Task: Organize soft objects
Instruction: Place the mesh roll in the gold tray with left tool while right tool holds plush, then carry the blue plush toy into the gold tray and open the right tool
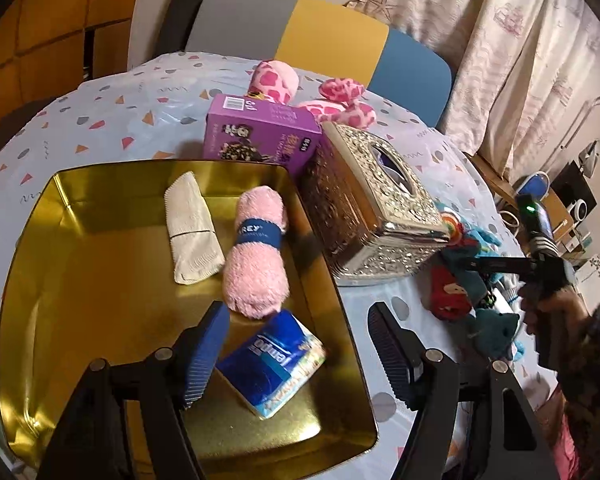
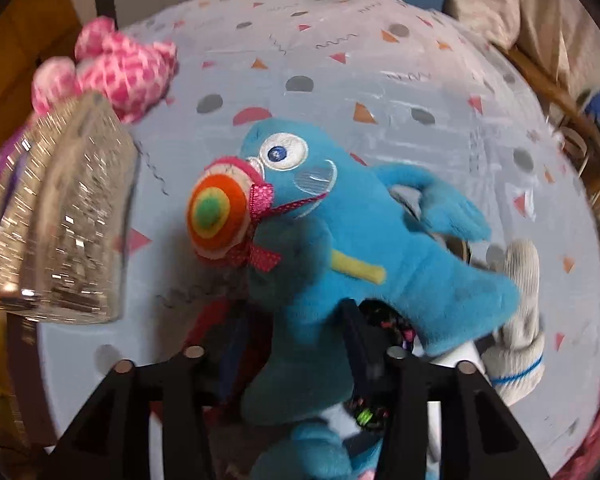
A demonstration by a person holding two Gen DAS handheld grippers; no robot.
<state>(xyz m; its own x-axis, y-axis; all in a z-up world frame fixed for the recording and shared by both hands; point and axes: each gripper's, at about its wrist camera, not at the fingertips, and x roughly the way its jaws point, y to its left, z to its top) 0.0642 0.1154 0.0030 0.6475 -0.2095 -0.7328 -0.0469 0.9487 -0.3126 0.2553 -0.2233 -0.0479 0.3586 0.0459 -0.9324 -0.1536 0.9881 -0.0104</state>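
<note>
Patterned cloth with dots and triangles covered the round table (image 2: 380,60), and curtains hung beyond it.

Nearest the left camera, the left gripper (image 1: 296,350) hovered with its jaws wide apart and nothing between them, angled down over the near corner of the gold tin (image 1: 100,320). Just ahead of it, inside the tin, lay a blue tissue pack (image 1: 270,364), then a pink rolled towel (image 1: 256,252) and a cream folded cloth (image 1: 192,228) side by side. Behind the tin stood a silver tissue box (image 1: 376,208), a purple carton (image 1: 260,132), and, farthest off, 2 pink spotted plush pieces (image 1: 300,88).

At the right, the right gripper (image 2: 284,364) was pinched on the lower body of the blue plush toy (image 2: 340,220), near a white glove (image 2: 520,312) on the cloth. The hand held it level from the table's right edge.

As I judge it, the toy was being carried to the tin: lift it clear of the silver box's corner, then set it in the open left half, keeping the left gripper out of the way.
</note>
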